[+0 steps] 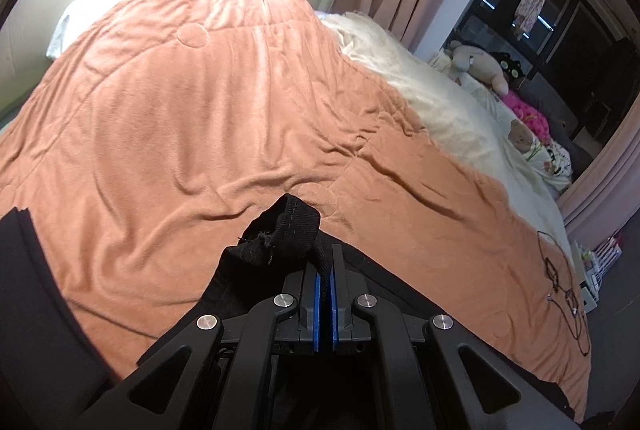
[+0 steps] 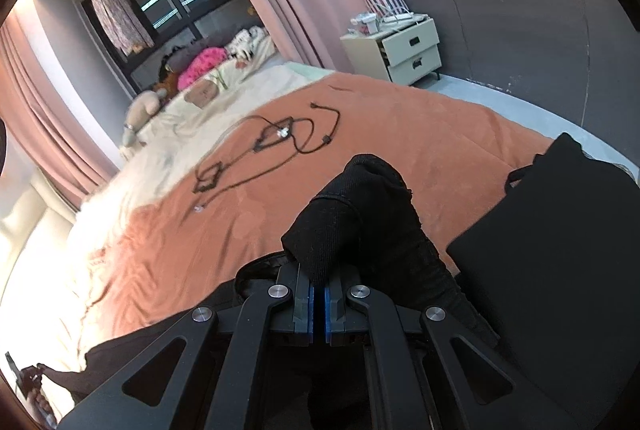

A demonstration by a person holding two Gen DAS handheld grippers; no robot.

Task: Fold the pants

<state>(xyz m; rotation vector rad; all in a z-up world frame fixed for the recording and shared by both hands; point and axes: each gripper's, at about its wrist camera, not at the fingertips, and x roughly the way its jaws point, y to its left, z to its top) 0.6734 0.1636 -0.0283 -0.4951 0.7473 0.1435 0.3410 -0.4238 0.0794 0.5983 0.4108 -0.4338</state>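
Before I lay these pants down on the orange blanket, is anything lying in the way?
Yes, on the right. A tangle of black cable lies on the orange blanket ahead of the right gripper. Ahead of the left gripper the blanket shows only wrinkles. Both are shut on the black pants.

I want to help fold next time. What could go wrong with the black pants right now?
1. The left gripper pinches only a small bunched bit of the black pants, so the cloth might slip out.
2. The black cable lies loose on the orange blanket ahead of the right gripper; pants laid there could snag it.
3. The blanket is wrinkled, so the fold may turn out crooked.
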